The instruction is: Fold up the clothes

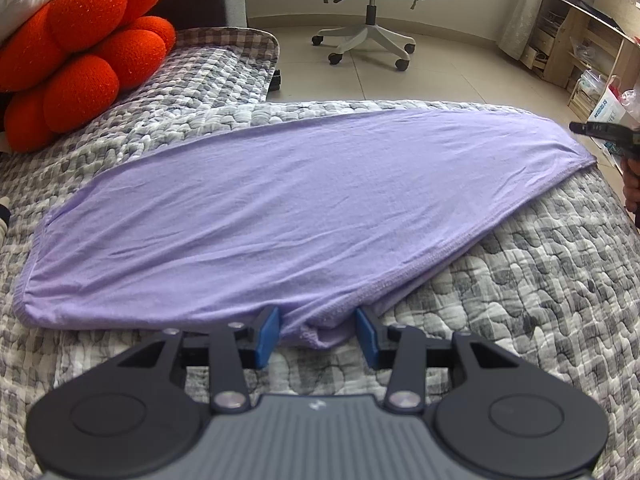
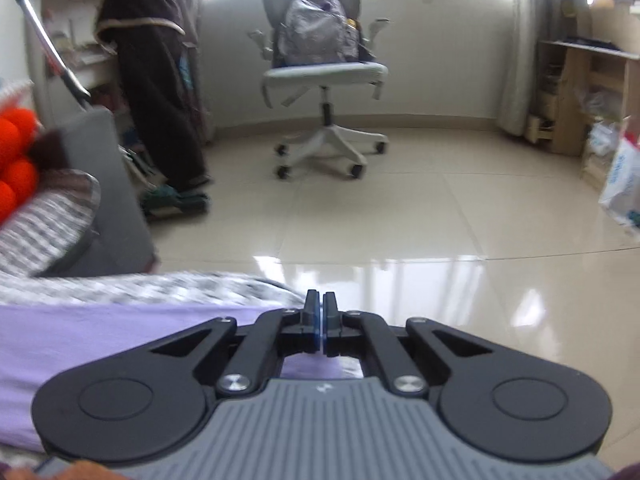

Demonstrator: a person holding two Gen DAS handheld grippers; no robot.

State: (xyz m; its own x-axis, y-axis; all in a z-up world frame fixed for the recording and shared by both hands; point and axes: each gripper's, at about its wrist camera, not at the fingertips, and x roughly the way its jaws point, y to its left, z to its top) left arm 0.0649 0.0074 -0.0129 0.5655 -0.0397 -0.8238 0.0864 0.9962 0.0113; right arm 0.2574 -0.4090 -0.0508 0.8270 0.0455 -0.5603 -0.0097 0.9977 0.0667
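Note:
A lilac garment lies folded into a long flat shape across the grey patterned quilt. My left gripper is open at the garment's near edge, and a small bunched hem sits between its blue pads without being pinched. In the left wrist view my right gripper hovers off the garment's far right corner, apart from the cloth. In its own view the right gripper is shut with nothing between the pads, and the lilac garment lies below and to its left.
An orange plush cushion sits at the quilt's back left beside a grey sofa arm. An office chair carrying a backpack stands on the tiled floor. A person's legs are at the left, wooden shelves at the right.

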